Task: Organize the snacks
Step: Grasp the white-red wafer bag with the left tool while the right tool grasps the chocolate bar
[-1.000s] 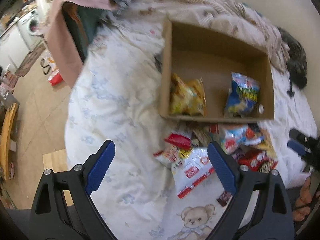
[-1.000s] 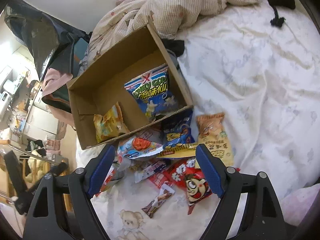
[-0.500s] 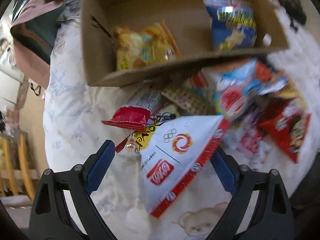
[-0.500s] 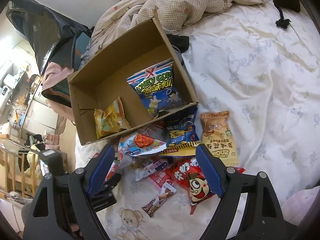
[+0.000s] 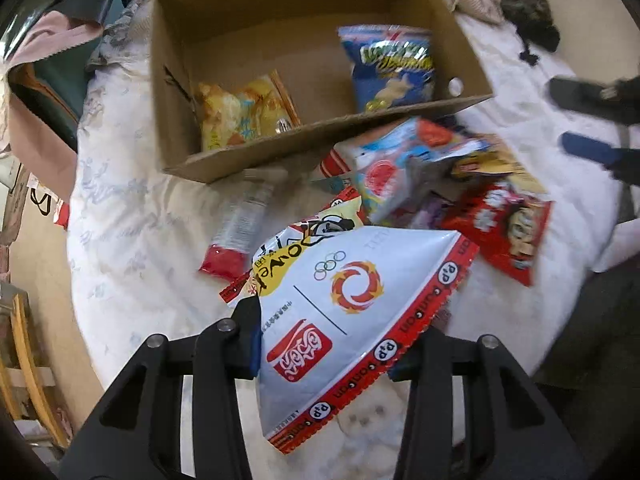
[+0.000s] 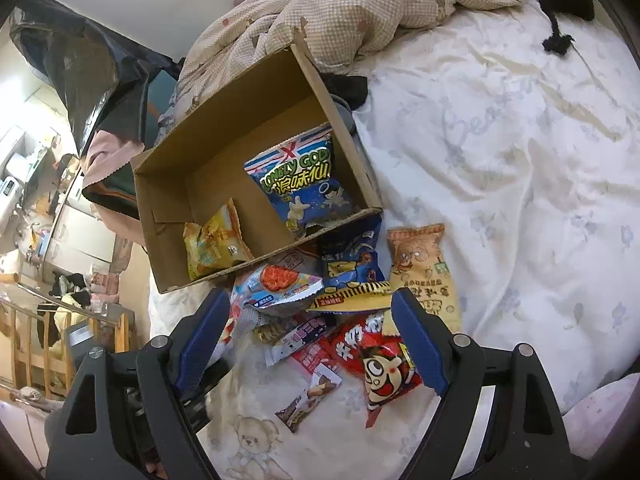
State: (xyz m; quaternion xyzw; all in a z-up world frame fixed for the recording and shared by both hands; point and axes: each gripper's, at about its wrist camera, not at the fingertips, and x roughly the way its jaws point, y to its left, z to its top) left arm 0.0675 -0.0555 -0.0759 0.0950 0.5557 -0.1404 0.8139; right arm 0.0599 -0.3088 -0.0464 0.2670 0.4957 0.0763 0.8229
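My left gripper [image 5: 324, 354] is shut on a big white snack bag with a red edge [image 5: 352, 312] and holds it over the bed. A cardboard box [image 5: 280, 140] lies beyond it with a yellow bag [image 5: 240, 114] and a blue bag [image 5: 394, 68] inside. The box [image 6: 224, 152] shows in the right wrist view too. My right gripper [image 6: 310, 336] is open and empty above a heap of loose snack packets [image 6: 344, 320], among them a red cartoon packet [image 6: 380, 364] and an orange packet [image 6: 424, 272].
The white bed sheet [image 6: 520, 168] spreads to the right, with a checked quilt [image 6: 360, 4] bunched behind the box. A pink cloth over a chair [image 5: 44, 60] stands left of the bed. The bed edge and floor [image 5: 36, 280] lie at left.
My left gripper has closed on the white bag and lifted it off the heap. The right gripper has stayed open and shifted slightly closer to the heap.
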